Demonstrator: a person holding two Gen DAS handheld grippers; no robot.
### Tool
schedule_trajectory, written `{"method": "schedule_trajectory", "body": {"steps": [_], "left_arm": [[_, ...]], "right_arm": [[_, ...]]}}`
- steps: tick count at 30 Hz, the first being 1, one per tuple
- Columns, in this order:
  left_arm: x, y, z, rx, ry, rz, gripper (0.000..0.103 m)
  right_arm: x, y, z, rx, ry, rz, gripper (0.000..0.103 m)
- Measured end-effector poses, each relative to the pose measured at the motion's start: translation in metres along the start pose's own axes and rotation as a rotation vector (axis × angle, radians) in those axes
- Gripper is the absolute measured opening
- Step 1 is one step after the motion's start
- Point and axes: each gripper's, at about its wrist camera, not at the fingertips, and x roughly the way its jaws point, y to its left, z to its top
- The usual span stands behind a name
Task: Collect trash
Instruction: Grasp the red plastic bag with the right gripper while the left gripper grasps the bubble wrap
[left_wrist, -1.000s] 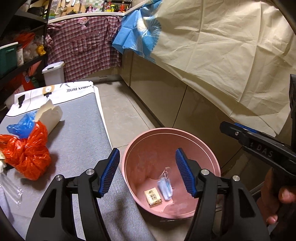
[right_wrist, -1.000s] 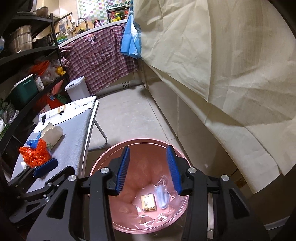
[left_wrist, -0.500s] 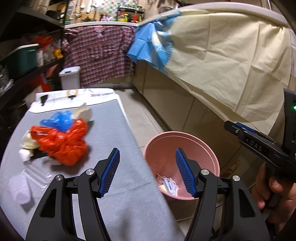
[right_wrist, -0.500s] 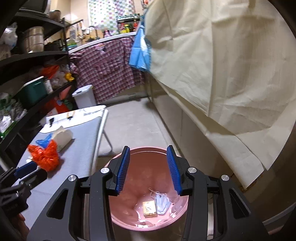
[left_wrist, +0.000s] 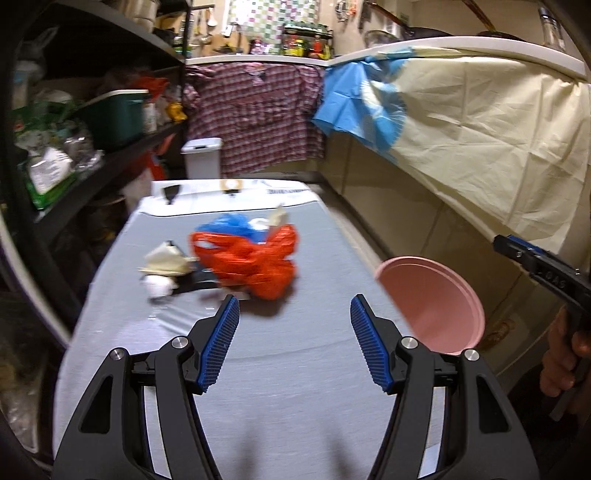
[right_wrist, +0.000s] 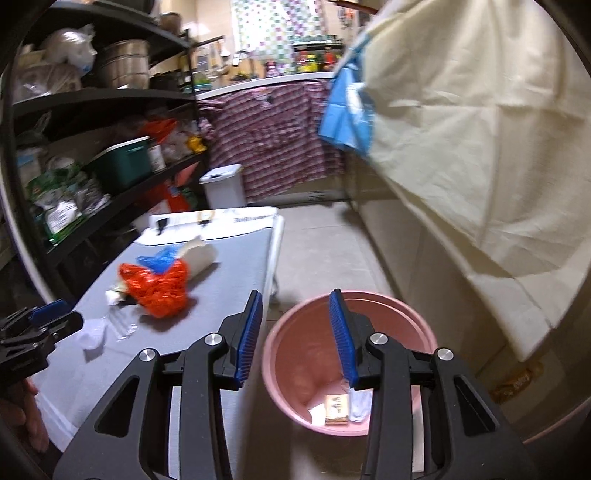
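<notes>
An orange plastic bag (left_wrist: 255, 260) lies crumpled on the grey board (left_wrist: 295, 369), with a blue bag (left_wrist: 229, 227) behind it and cream paper scraps (left_wrist: 164, 258) to its left. My left gripper (left_wrist: 293, 314) hovers open over the board, short of the pile, nothing between its pads. The pink bin (right_wrist: 347, 354) stands on the floor right of the board and holds a small brown packet (right_wrist: 336, 404) and white wrappers. My right gripper (right_wrist: 295, 310) is above the bin's near rim, its jaws closing on nothing. The orange bag (right_wrist: 159, 288) also shows in the right wrist view.
Black shelves (left_wrist: 92, 122) packed with boxes and bags line the left side. A cream sheet (left_wrist: 480, 140) drapes the counter on the right, a plaid shirt (left_wrist: 258, 122) hangs at the back beside a white lidded bin (left_wrist: 203, 158). A clear wrapper (right_wrist: 122, 325) lies on the board.
The left gripper swung from above the pink bin leftward over the board, facing the trash pile. The right gripper rose and drew back, shifting toward the bin's left rim; its jaws narrowed slightly.
</notes>
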Motion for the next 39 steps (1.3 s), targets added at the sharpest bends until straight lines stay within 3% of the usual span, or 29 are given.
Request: {"method": "schedule_trajectory", "body": {"steps": [4,10,17,20,24,28,35,39], "left_arm": [[0.001,0.029,-0.001,-0.063,-0.004,0.042,0.062],[0.006,0.063,-0.014,-0.126,-0.001,0.1,0.062],[0.022,0.109,-0.033,-0.244,0.035,0.225,0.062],[0.032,0.126,-0.039,-0.283,0.052,0.269,0.062],[0.046,0.14,-0.047,-0.325,0.074,0.304,0.062],[0.056,0.15,-0.055,-0.371,0.1,0.345,0.062],[0.075,0.149,-0.058,-0.403,0.141,0.316,0.061],[0.077,0.142,-0.058,-0.386,0.14,0.286,0.049]], "right_arm": [[0.009,0.034,0.004,-0.023,-0.002,0.067,0.035],[0.044,0.089,0.005,-0.054,0.029,0.177,0.023],[0.099,0.142,-0.003,-0.092,0.092,0.252,0.022],[0.123,0.156,-0.007,-0.109,0.12,0.263,0.026],[0.157,0.176,-0.016,-0.143,0.162,0.268,0.042],[0.177,0.186,-0.028,-0.182,0.206,0.269,0.043],[0.185,0.192,-0.037,-0.232,0.215,0.242,0.042],[0.187,0.192,-0.039,-0.236,0.223,0.234,0.038]]}}
